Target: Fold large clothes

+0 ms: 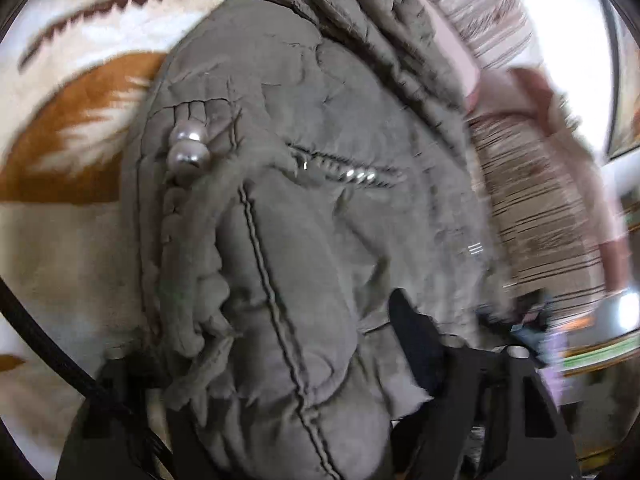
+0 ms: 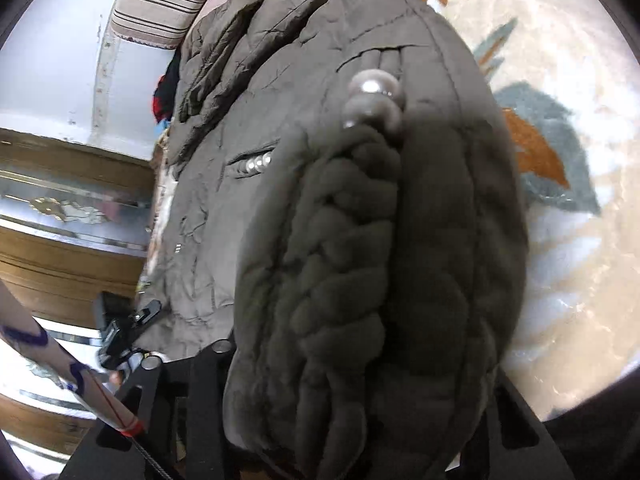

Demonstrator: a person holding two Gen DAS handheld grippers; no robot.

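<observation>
- Surface: cream carpet [image 1: 72,248] w/ rust-orange & brown leaf print; right-wrist view shows same carpet [image 2: 572,240] w/ teal-grey & orange leaves.
- Room, left-wrist view: striped cushion or sofa fabric [image 1: 532,216] on right, badly blurred; bright window glare far right.
- Room, right-wrist view: pale wall [image 2: 52,80] at far left, striped cushion [image 2: 160,8] at top, wood cabinet w/ mirrored ornamented panels [image 2: 60,208] at left.
- Jacket [image 1: 304,200]: 1 pc, olive-grey padded, bunched up over carpet, fills centre of both views; near end draped across the grippers' fingers. Same jacket [image 2: 360,240] in right-wrist view.
- Pearl beads [image 1: 188,146]: 2 large, one against the other, on a pleated tab of jacket; same pair [image 2: 374,100] in right-wrist view.
- Small shiny beads [image 1: 358,176]: a short row at a slit or pocket opening; approx 3 counted [image 2: 256,164].
- Braided padded trim [image 2: 340,264]: 1 strip running near-to-far down jacket.
- Left gripper [image 1: 316,420]: black fingers either side of a thick jacket fold; jaws part-closed, pinching the fabric.
- Right gripper [image 2: 360,412]: fingers mostly buried under jacket; jaws part-closed w/ fabric bunched between, gripping it.
- Left gripper also seen far off, lower left in right-wrist view [image 2: 132,320], on jacket edge.
- Person: a patterned sleeve [image 2: 60,372], near left.
- Red & dark item [image 2: 162,96] behind jacket, far left: can't identify.
- Containers: only the cabinet; contents can't tell.
</observation>
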